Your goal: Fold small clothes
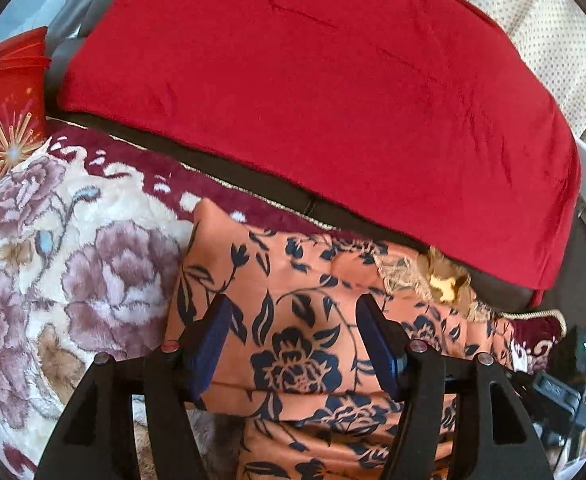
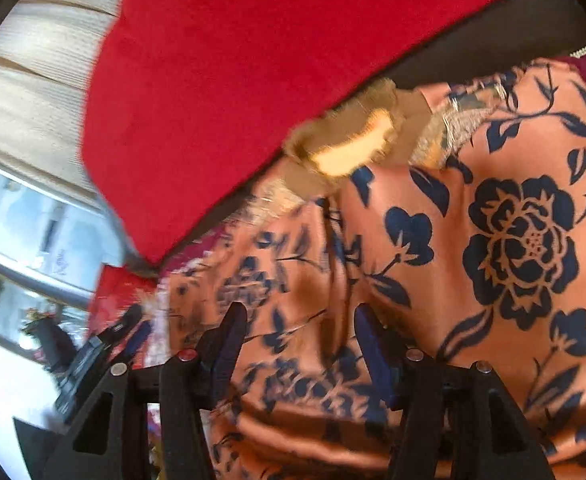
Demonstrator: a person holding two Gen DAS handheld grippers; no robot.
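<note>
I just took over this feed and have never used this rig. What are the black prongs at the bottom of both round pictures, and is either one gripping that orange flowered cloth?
Each picture comes from a fisheye camera on a hand-held two-finger tool, looking along its fingers. One shows the left tool, the other the right tool. Both stand open above the orange cloth with dark blue flowers, gripping nothing. The cloth lies on a plush floral blanket, before a red cushion. A red printed box sits at the far left.

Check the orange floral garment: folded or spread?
Folded: the orange satin garment with navy flowers shows a doubled layer edge across its near side, atop the plush floral blanket.
</note>
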